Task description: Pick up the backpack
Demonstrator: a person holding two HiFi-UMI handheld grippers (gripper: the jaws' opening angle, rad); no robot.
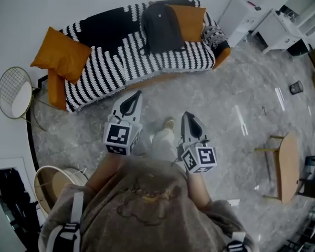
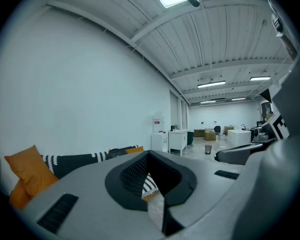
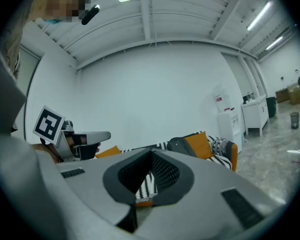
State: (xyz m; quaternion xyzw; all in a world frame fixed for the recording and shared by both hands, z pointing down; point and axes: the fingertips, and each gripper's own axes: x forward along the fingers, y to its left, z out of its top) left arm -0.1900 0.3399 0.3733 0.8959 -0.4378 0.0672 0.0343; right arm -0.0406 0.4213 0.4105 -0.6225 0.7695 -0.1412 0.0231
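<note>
1. Left gripper point(image 1: 130, 103): jaws closed, nothing between them. Held out ahead of the torso, aimed near level at the sofa point(image 1: 105, 67).
2. Right gripper point(image 1: 191, 121): jaws closed too, empty, alongside the left one.
3. Backpack point(image 1: 161, 28): well ahead of both tips, on the sofa, leaning against an orange cushion point(image 1: 191, 20).

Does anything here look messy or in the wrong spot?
Nothing looks spilled or broken. Only the orange cushion at the left end of the sofa sits askew, tipped out over the edge. The backpack rests tidily against the back.
</note>
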